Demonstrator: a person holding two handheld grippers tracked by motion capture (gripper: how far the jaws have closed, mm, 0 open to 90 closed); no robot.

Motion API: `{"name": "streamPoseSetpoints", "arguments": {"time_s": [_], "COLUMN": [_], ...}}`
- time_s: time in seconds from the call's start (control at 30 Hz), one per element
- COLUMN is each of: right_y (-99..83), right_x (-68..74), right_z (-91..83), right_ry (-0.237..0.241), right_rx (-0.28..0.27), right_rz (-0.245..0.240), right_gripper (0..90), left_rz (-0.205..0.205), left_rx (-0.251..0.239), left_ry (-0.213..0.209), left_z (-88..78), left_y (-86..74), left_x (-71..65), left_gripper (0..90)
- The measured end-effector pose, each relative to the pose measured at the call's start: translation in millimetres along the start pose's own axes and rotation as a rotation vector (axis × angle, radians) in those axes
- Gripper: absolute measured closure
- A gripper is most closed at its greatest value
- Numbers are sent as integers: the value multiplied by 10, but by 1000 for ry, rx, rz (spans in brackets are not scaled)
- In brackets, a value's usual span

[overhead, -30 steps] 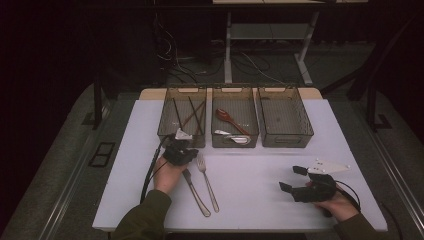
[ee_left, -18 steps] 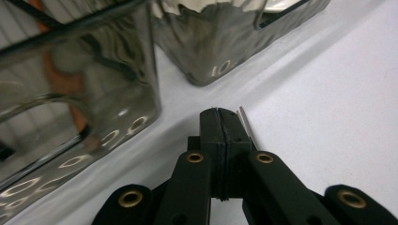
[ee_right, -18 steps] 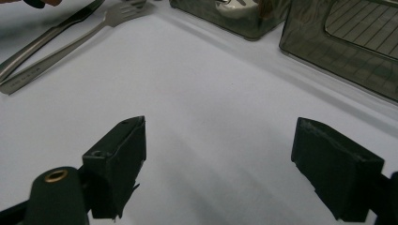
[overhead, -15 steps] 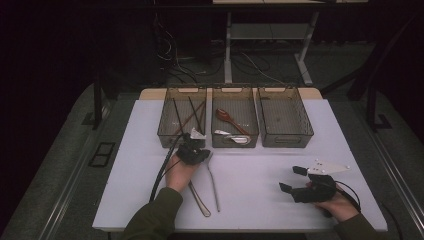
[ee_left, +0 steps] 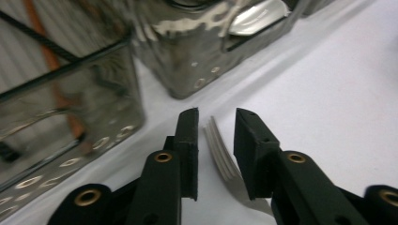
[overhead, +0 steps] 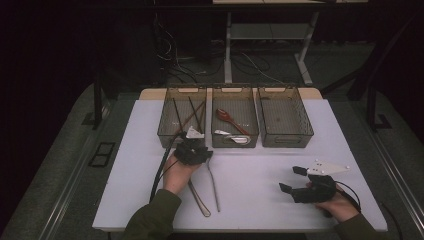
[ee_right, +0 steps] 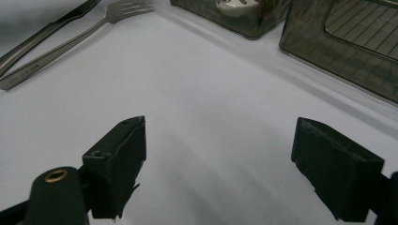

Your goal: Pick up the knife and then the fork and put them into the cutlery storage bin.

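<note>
A metal fork (overhead: 214, 182) lies on the white table (overhead: 260, 172), tines toward the bins. My left gripper (overhead: 200, 152) sits low over the fork's head, in front of the left and middle bins. In the left gripper view its jaws have just been opening; the left gripper (ee_left: 217, 117) now stands slightly open, the fork's tines (ee_left: 219, 149) lying in the gap untouched by the pads. My right gripper (overhead: 292, 179) rests near the table's front right. The right gripper (ee_right: 218, 126) is wide open over bare table with nothing between its jaws.
Three smoky plastic bins line the table's far side: the left bin (overhead: 167, 131) holds chopsticks, the middle bin (overhead: 235, 144) a brown spoon and a light spoon, the right bin (overhead: 306, 131) nothing. A second metal utensil (overhead: 198, 199) lies left of the fork.
My left gripper has shifted a little to the right, onto the fork's head, and its jaws have parted. The right gripper has kept still.
</note>
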State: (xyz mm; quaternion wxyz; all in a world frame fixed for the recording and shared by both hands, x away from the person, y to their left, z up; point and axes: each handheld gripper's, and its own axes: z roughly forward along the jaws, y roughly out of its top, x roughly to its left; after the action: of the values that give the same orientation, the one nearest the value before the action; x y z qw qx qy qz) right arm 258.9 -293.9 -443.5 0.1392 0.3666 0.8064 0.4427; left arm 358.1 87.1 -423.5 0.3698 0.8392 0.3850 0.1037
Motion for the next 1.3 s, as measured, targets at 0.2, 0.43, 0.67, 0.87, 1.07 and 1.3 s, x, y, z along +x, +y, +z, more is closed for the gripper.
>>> {"name": "streamPoseSetpoints", "arguments": {"time_s": [0.2,0.43,0.67,0.87,1.07,1.3], "right_y": [-1,-4,-3,-3,-1,1], "right_x": [2,1,6,6,2,11], "right_z": [0,1,3,-1,-9,-2], "right_ry": [-1,-3,-1,1,-2,-2], "right_rx": [2,3,4,3,1,2], "right_rz": [0,-3,-3,-3,-3,-12], "right_gripper": [180,179,179,179,179,179], "left_rz": [20,25,52,57,55,70], "left_rx": [63,70,80,97,112,111], "left_ry": [30,15,21,34,39,45], "left_z": [163,200,180,186,142,166], "left_y": [-4,0,6,-16,-46,-39], "left_x": [-28,-43,-53,-52,-86,-112], "left_gripper": [723,781,827,800,695,805]}}
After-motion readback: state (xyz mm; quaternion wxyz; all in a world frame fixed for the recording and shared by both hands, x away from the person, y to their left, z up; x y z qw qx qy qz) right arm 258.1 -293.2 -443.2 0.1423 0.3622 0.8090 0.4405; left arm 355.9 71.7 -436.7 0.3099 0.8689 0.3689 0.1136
